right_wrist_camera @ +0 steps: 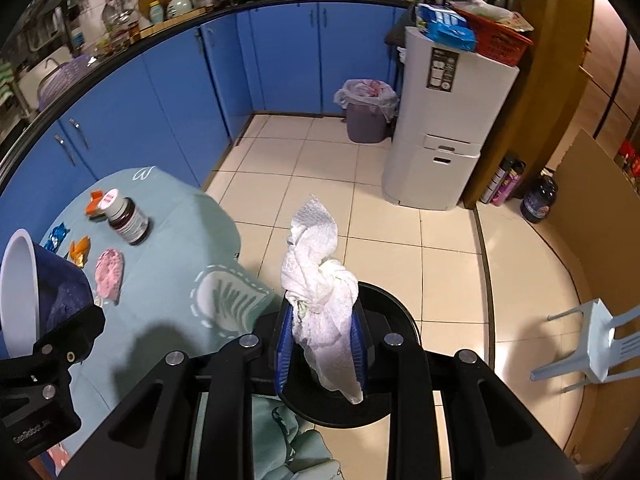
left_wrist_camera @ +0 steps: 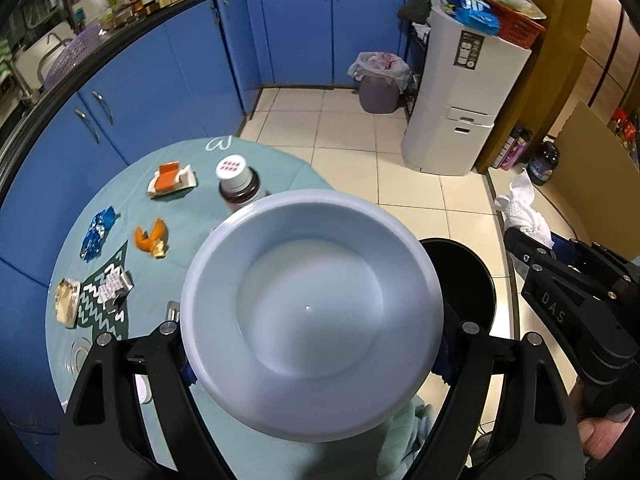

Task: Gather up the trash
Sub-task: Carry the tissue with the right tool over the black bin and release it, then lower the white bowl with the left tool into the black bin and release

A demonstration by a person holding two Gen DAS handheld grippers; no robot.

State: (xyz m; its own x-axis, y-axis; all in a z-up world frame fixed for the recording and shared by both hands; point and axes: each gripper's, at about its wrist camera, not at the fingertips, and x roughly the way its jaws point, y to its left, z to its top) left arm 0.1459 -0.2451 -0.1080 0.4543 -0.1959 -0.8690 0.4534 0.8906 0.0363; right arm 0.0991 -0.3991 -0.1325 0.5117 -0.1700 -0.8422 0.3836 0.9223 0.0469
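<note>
Two claws (left_wrist_camera: 312,344) (right_wrist_camera: 322,344): bowl (left_wrist_camera: 312,300), tissue (right_wrist_camera: 320,280).

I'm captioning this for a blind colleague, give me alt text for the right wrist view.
The right claw grips a crumpled white paper towel above a black bin on a tiled kitchen floor. At left, the left claw holds a bowl beside a cloth-covered table with scraps.

Black bin (right_wrist_camera: 384,312) mouth unblocked below, table (right_wrist_camera: 172,216) edge close left, bare floor (right_wrist_camera: 440,220) right
</note>
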